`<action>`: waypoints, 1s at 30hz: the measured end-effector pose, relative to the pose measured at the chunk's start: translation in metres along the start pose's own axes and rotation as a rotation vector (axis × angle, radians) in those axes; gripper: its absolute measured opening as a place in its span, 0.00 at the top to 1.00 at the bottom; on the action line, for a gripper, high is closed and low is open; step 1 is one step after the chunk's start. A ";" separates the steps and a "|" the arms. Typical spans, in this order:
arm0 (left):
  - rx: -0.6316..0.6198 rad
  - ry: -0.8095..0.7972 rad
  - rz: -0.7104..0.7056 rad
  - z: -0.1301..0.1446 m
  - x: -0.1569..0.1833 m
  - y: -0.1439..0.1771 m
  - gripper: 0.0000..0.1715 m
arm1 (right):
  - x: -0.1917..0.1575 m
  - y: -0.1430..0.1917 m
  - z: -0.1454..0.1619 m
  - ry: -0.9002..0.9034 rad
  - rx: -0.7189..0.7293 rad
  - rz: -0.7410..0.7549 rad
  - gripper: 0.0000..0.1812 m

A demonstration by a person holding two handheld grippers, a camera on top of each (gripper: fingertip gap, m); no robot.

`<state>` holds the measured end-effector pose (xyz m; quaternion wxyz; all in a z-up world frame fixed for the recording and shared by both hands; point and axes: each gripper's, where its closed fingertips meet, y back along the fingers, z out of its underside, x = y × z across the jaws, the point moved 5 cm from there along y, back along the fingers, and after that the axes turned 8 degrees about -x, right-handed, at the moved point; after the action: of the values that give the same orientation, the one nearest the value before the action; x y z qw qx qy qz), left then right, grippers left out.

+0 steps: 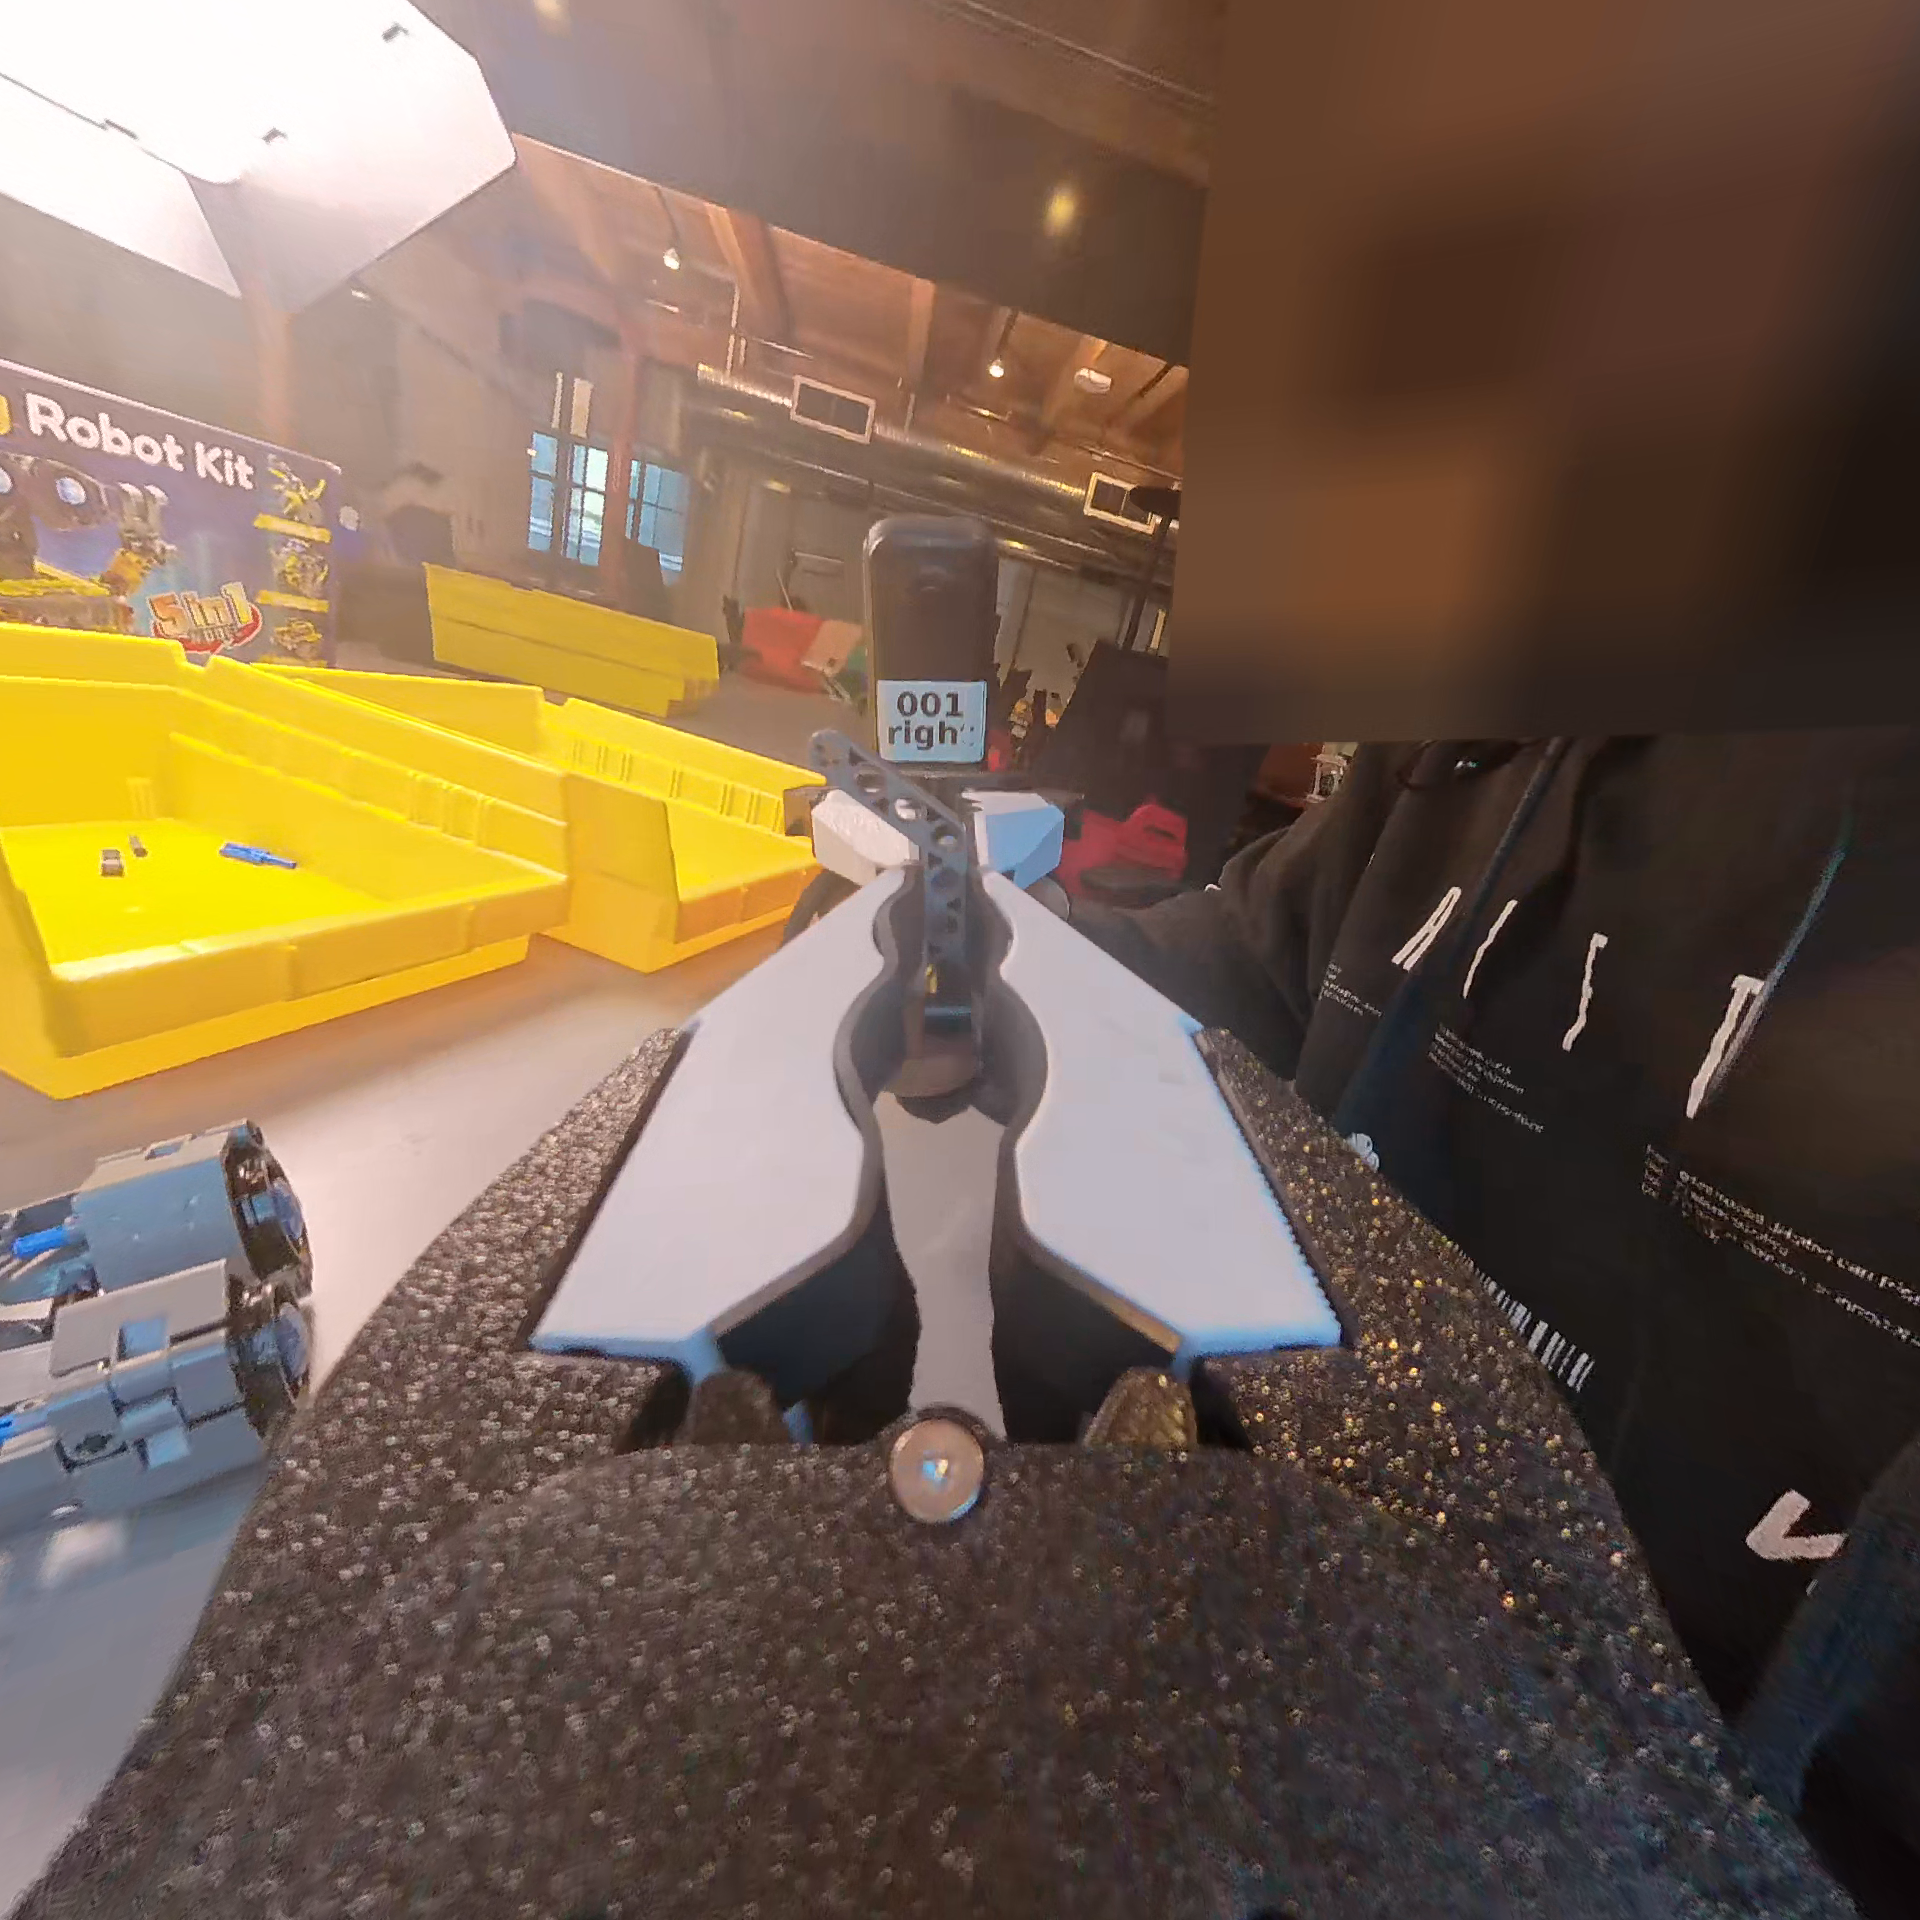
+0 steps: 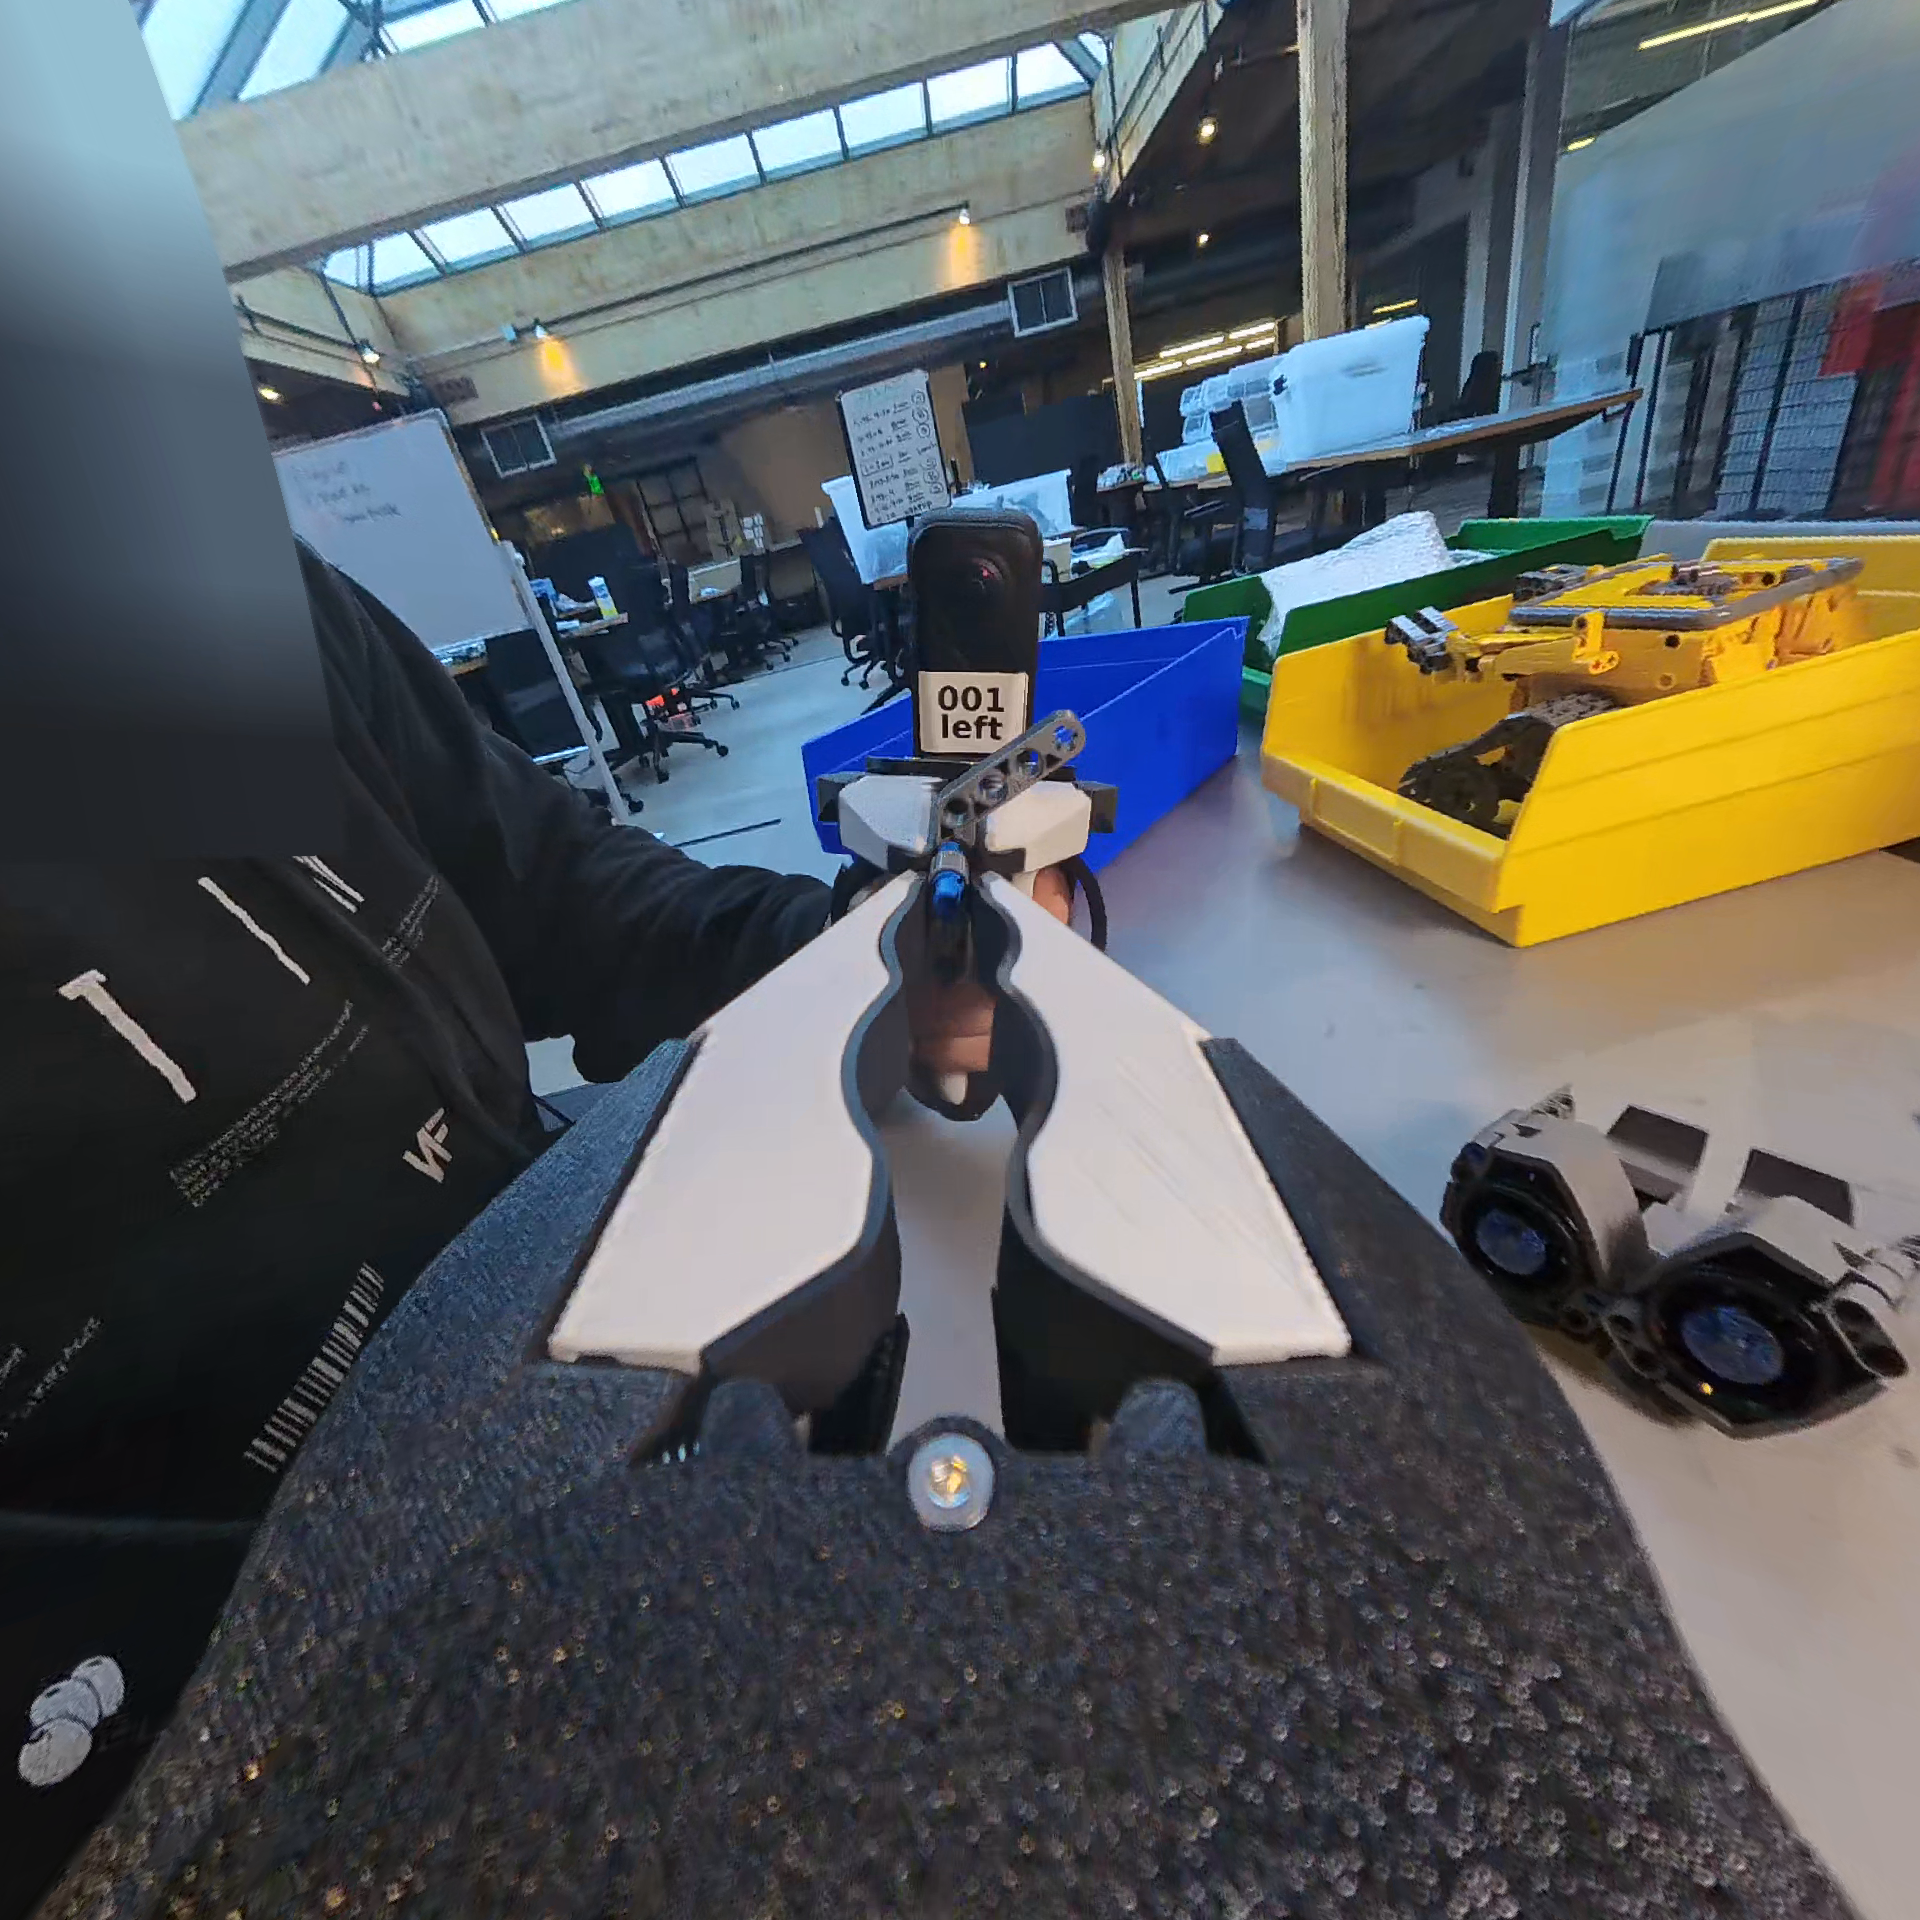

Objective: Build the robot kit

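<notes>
The grey holed beam [image 1: 940, 883] sits pinched in your left gripper [image 1: 943, 914], raised over the table [image 1: 416, 1091]. Your right gripper [image 2: 948, 914] faces it, clamped on a blue pin [image 2: 945, 896] meeting the beam's end.

Two claws face each other above the counter

The left claw [image 1: 940, 914] and right claw [image 2: 951, 914] meet tip to tip on a perforated beam [image 1: 914, 821]. In the left wrist view, bins [image 1: 312, 935] lie left with a box [image 1: 166, 520] behind; a wheeled assembly [image 2: 1662, 1268] rests on the counter [image 2: 1351, 1039] beside them.
</notes>
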<state>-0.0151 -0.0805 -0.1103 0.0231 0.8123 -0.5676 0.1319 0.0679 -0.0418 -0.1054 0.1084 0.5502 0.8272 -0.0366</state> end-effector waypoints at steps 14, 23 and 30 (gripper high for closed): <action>-0.119 0.015 -0.085 -0.008 -0.006 0.004 0.96 | 0.007 0.006 0.004 -0.057 0.065 0.002 0.97; -0.134 0.070 -0.011 -0.005 -0.001 0.002 0.96 | 0.002 0.005 0.005 0.020 0.023 0.030 0.97; -0.158 -0.072 -0.083 -0.003 0.000 0.001 0.96 | 0.001 0.004 0.006 0.083 -0.048 0.077 0.97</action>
<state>-0.0165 -0.0806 -0.1070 0.0722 0.8350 -0.5426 0.0563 0.0720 -0.0401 -0.1116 0.0886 0.5800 0.8097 0.0104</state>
